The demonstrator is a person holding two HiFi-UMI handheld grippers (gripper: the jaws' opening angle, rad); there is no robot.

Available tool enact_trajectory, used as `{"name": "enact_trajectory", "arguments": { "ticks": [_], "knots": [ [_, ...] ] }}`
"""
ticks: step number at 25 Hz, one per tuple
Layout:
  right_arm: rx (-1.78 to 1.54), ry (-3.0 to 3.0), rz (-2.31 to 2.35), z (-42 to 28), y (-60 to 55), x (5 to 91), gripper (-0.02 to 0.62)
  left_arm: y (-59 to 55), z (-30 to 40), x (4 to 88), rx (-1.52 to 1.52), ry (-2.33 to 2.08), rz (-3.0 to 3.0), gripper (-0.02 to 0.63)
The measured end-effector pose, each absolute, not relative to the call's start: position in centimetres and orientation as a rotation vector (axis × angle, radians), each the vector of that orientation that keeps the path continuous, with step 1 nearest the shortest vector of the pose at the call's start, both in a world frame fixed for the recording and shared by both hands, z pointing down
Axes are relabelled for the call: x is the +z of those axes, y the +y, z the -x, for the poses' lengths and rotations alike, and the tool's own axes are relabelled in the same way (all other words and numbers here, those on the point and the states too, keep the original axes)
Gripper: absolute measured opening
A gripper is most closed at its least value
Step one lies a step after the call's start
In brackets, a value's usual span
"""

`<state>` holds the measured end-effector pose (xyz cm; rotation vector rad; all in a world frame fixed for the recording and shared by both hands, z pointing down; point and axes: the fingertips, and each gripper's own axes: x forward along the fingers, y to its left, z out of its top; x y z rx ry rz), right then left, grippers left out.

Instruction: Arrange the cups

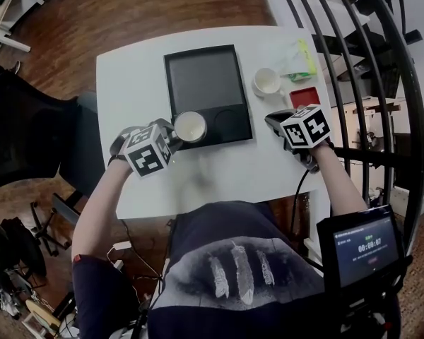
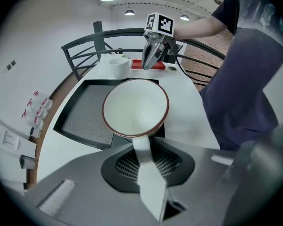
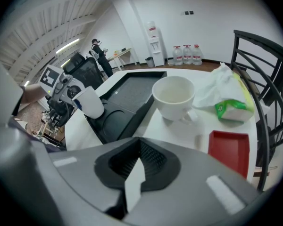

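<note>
Two cups. The left gripper [image 2: 142, 147] has its jaws clamped on the handle of a brown-rimmed cup [image 2: 136, 108], just ahead of them over a black tray [image 2: 82, 112]. The right gripper [image 3: 134, 173] has its jaws together, empty; a white cup [image 3: 173, 97] stands on the desk [image 1: 219, 168] beyond them.

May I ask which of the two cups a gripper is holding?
The brown-rimmed cup, clamped by its handle in the left gripper at the black tray; the plain white cup stands free on the table.
</note>
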<state>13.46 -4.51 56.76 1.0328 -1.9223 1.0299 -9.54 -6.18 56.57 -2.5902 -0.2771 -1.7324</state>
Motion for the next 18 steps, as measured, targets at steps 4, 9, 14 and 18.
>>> {"name": "enact_trajectory", "arguments": {
  "ticks": [4,9,14,18],
  "knots": [
    [1.033,-1.918,-1.026,-13.36,-4.49,56.80,0.005,-6.33,9.61,56.62,-1.726,-0.281,2.571,0.072],
    [1.023,-1.934,-1.018,-13.01,-4.52,56.52,0.005,-6.11,9.68,56.92,-1.721,-0.299,2.505,0.078],
    [1.014,-1.925,-1.007,-12.69,-4.79,56.63,0.005,-6.41,9.64,56.75,-1.714,-0.286,2.502,0.083],
    [1.007,-1.927,-1.001,-12.56,-4.80,56.63,0.005,-6.89,9.19,56.70,-1.674,-0.223,2.446,0.086]
  ]
}}
